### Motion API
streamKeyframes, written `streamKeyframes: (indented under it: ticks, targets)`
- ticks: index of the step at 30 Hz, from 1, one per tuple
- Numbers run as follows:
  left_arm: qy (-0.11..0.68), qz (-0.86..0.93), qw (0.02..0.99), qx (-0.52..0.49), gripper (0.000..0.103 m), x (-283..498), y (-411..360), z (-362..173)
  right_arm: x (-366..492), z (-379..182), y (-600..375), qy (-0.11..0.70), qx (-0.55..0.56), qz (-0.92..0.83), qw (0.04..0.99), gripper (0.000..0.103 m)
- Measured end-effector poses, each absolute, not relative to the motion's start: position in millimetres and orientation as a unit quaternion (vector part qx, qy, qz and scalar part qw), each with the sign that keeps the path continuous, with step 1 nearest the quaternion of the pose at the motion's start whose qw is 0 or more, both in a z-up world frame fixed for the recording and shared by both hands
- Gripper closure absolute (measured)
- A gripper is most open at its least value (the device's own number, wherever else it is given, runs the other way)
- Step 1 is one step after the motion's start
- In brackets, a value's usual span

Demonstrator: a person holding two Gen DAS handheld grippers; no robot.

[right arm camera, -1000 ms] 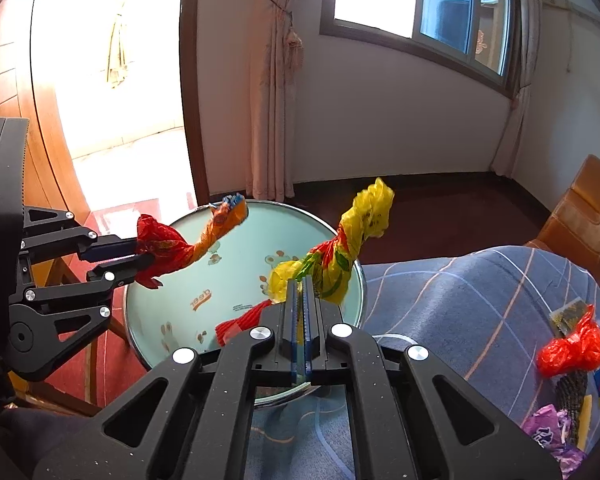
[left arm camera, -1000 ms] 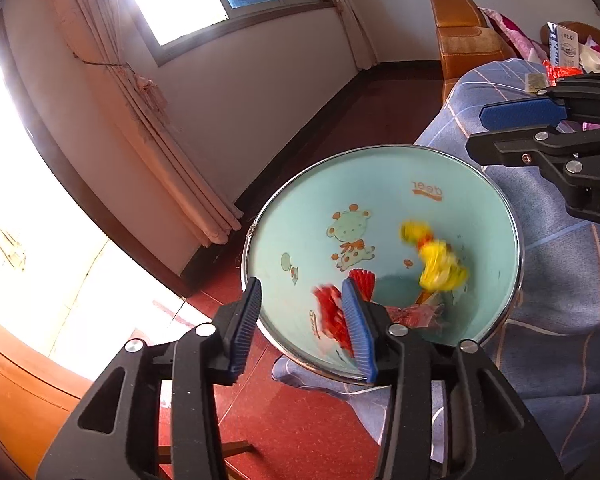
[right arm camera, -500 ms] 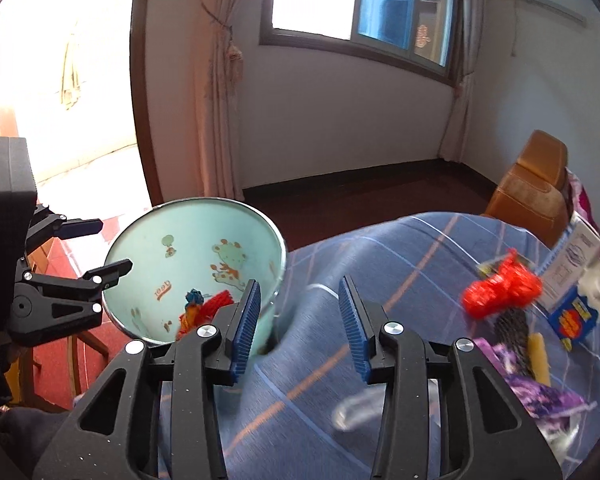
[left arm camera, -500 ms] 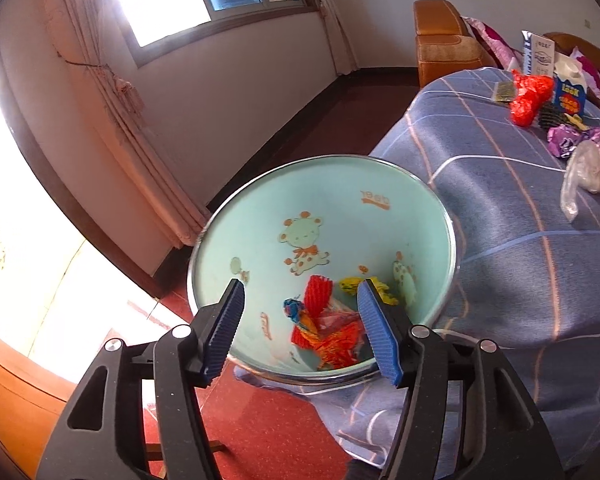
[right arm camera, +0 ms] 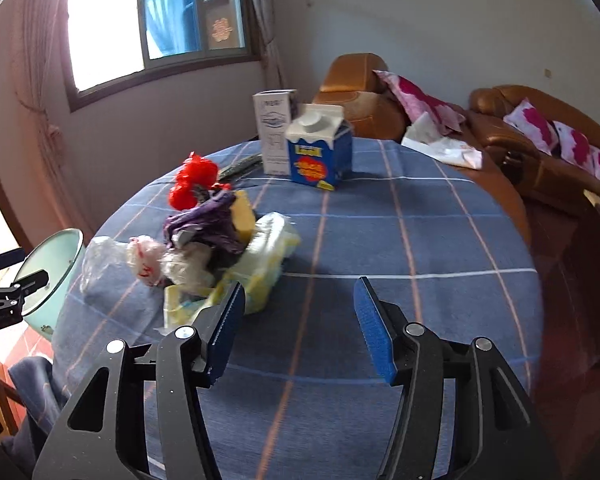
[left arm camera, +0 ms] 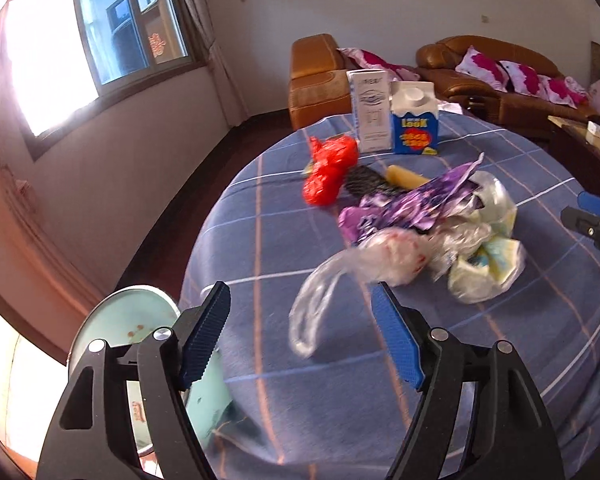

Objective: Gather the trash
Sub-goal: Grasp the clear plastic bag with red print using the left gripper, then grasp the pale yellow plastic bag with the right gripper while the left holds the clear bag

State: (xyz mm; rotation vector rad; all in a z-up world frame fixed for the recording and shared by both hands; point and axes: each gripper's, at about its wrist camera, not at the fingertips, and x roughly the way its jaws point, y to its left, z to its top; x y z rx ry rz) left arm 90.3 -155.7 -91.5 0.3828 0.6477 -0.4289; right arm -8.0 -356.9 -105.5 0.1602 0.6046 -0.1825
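Your left gripper [left arm camera: 300, 334] and right gripper [right arm camera: 298, 326] both had jaws opening, nothing between them. Trash pile [left arm camera: 432, 224] lay mid-table on blue cloth [right arm camera: 420, 240]; basin [left arm camera: 120, 320] sat at table edge, well apart. Risks: clear bag [left arm camera: 340, 276] slipping from pads; tangled wrappers dragging neighbours off table; cloth snagging.

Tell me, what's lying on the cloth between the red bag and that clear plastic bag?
In the left wrist view, a purple wrapper lies between the red bag and the clear plastic bag.
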Motion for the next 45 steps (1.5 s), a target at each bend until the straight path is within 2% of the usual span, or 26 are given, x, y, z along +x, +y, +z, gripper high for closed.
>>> streamKeyframes:
  ticks: [4, 5, 6, 7, 8, 9, 10, 24, 35, 39, 42, 45]
  targets:
    - [0.328, -0.235, 0.896, 0.183, 0.031, 101.0, -192.4, -103.5, -20.0, -111.4, -373.5, 0.287, 0.091, -0.104, 0.948, 0.040]
    - [0.335, -0.242, 0.892, 0.184, 0.038, 104.0, -198.9, -108.3, -22.7, -113.1, -377.6, 0.285, 0.096, -0.108, 0.947, 0.040]
    - [0.343, -0.246, 0.887, 0.188, 0.049, 106.9, -204.9, -113.9, -25.4, -114.9, -381.0, 0.284, 0.101, -0.111, 0.947, 0.040]
    - [0.356, -0.254, 0.879, 0.189, 0.077, 109.4, -208.8, -119.5, -29.1, -116.4, -383.4, 0.282, 0.105, -0.112, 0.947, 0.040]
    - [0.368, -0.266, 0.871, 0.187, 0.091, 110.7, -210.5, -123.8, -31.6, -118.0, -385.6, 0.280, 0.108, -0.115, 0.947, 0.040]
    - [0.371, -0.270, 0.869, 0.186, 0.092, 110.8, -209.2, -126.4, -34.0, -119.6, -387.2, 0.279, 0.111, -0.116, 0.947, 0.039]
    - [0.369, -0.267, 0.870, 0.189, 0.098, 108.8, -207.1, -127.1, -36.1, -120.5, -388.2, 0.278, 0.115, -0.115, 0.947, 0.039]
    - [0.296, -0.228, 0.913, 0.165, 0.100, 74.0, -131.6, -63.9, -35.0, -126.8, -380.0, 0.279, 0.119, -0.111, 0.946, 0.039]
    - [0.329, -0.174, 0.916, 0.149, 0.100, 77.7, -82.1, -89.3, -17.0, -115.3, -355.6, 0.290, 0.128, -0.081, 0.945, 0.039]
    - [0.336, -0.174, 0.914, 0.148, 0.100, 80.1, -75.2, -94.4, 3.7, -124.9, -333.3, 0.332, 0.119, -0.060, 0.934, 0.039]
    - [0.339, -0.173, 0.913, 0.144, 0.100, 81.3, -69.2, -97.1, 10.0, -130.3, -334.9, 0.356, 0.099, -0.091, 0.925, 0.044]
    - [0.344, -0.172, 0.912, 0.139, 0.100, 83.2, -66.0, -101.0, 7.3, -123.2, -358.3, 0.348, 0.062, -0.162, 0.921, 0.044]
